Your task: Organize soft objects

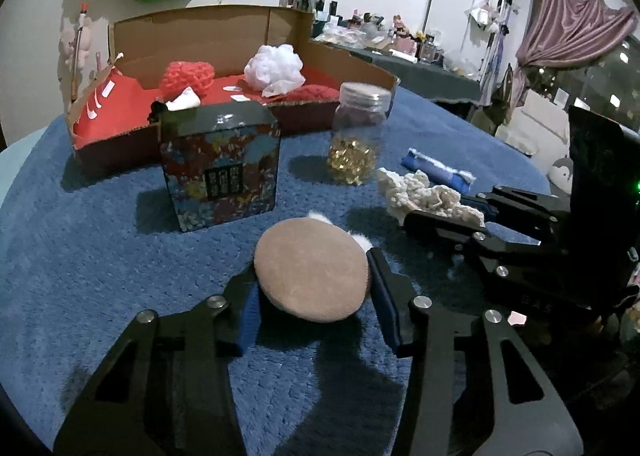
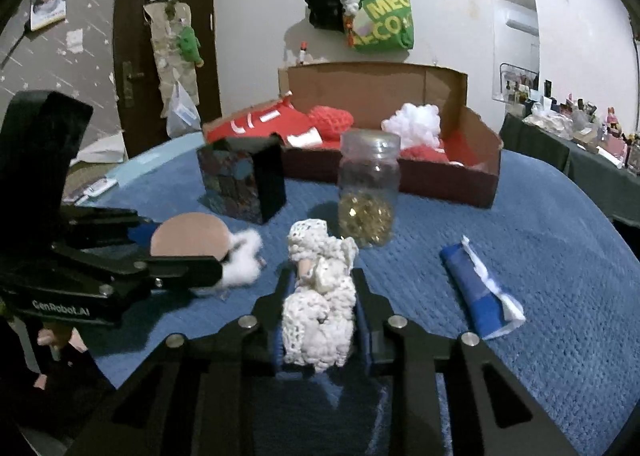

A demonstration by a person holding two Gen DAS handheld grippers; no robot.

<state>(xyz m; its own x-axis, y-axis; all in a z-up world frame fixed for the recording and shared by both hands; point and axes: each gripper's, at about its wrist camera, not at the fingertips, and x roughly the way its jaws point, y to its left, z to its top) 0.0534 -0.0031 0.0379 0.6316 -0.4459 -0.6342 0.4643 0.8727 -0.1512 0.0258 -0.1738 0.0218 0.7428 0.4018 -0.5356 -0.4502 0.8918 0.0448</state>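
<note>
both claws are loaded: my left claw (image 1: 314, 284) has its jaws closed against the rim of a round tan powder puff (image 1: 311, 270), which has a tuft of white fluff (image 2: 244, 260) trailing at its far edge, and my right claw (image 2: 320, 312) is clamped around a cream crocheted bundle (image 2: 320, 296) whose long axis runs straight ahead along the fingers. what matters next is the cardboard box (image 1: 120, 136), lined in red and already holding a red knitted piece (image 1: 187, 79) and a white mesh ball (image 1: 274, 70). from the left claw it lies at about eleven o'clock, beyond the patterned tin (image 1: 220, 172); from the right claw it sits at twelve to one o'clock, behind the glass jar (image 2: 368, 192). i judge the right hand has the straighter line but must go over or around the jar. both hands hang low and roughly level over the blue blanket (image 1: 80, 256), pointing forward. a blue roll (image 2: 476, 292) waits at my right claw's three o'clock.
</note>
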